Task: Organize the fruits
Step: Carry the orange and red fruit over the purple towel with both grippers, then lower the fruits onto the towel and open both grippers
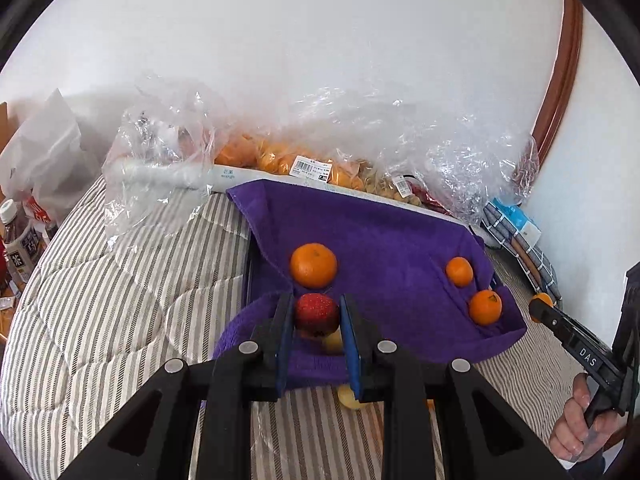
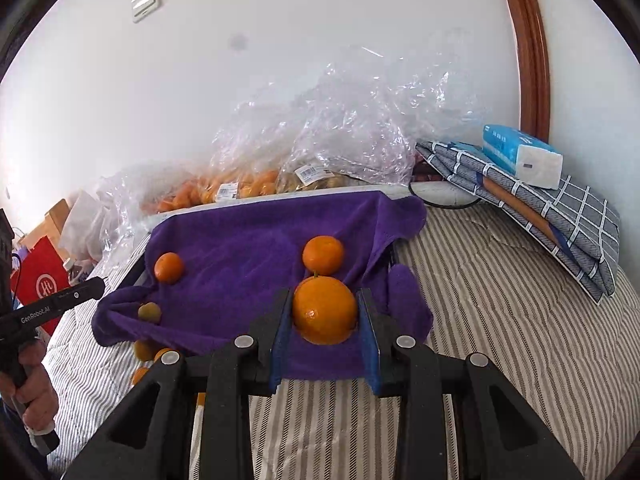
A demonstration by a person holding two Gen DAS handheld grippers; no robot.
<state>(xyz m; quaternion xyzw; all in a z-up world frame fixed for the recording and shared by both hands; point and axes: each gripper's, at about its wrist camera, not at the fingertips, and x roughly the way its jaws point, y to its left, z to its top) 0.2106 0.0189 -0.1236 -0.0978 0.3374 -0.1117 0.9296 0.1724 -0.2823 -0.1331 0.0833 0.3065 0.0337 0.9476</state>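
Note:
My left gripper (image 1: 316,302) is shut on a red fruit (image 1: 316,316), held just above the near edge of a purple towel (image 1: 392,232). Three oranges lie on that towel: a large one (image 1: 313,265) right behind the red fruit and two smaller ones (image 1: 459,271) (image 1: 485,307) at the right. My right gripper (image 2: 324,296) is shut on a big orange (image 2: 324,316) over the towel's (image 2: 248,240) front right part. Behind it rests another orange (image 2: 323,255). A third orange (image 2: 169,267) and a small greenish fruit (image 2: 149,312) lie at the left.
Clear plastic bags of oranges (image 1: 280,160) line the wall behind the towel. A striped quilt (image 1: 120,300) covers the bed. Small yellow fruits (image 1: 350,398) lie on it near the towel's front. Folded checked cloth (image 2: 560,216) with a tissue pack (image 2: 520,156) sits at the right; bottles (image 1: 20,244) at the left.

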